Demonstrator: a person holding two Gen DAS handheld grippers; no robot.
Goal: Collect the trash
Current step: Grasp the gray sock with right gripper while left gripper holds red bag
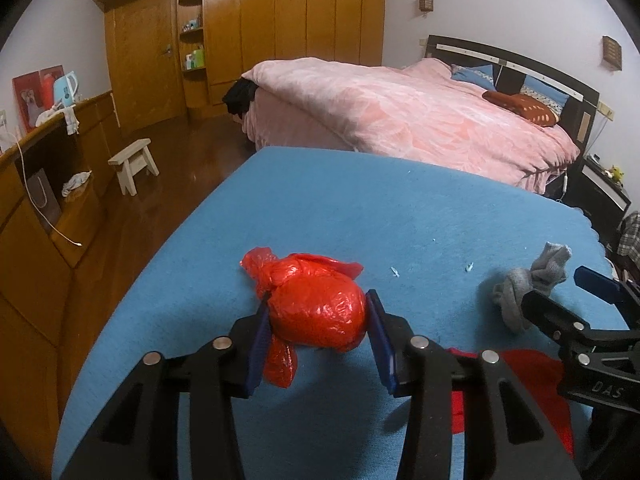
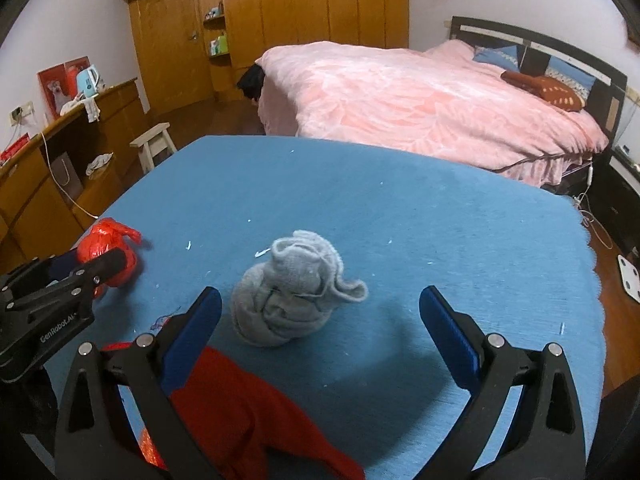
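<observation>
A knotted red plastic bag point(image 1: 316, 312) lies on the blue tablecloth point(image 1: 360, 208). My left gripper point(image 1: 319, 296) has its blue pads point(image 1: 376, 312) pressed against both sides of the bag. To its right sits a balled grey sock point(image 2: 288, 292). My right gripper point(image 2: 320, 293) stands wide open around the sock, with a gap on each side. A red cloth point(image 2: 240, 412) lies under the right gripper's left finger. The left wrist view shows the grey sock point(image 1: 516, 292) beside the right gripper point(image 1: 558, 286). The red bag point(image 2: 106, 240) appears at the left of the right wrist view.
Small white scraps point(image 1: 395, 271) dot the cloth. Beyond the table stands a bed with a pink cover point(image 2: 420, 96). A wooden stool point(image 1: 134, 164) and a low wooden cabinet point(image 1: 48, 184) are on the left, and a wardrobe point(image 1: 280, 12) is at the back.
</observation>
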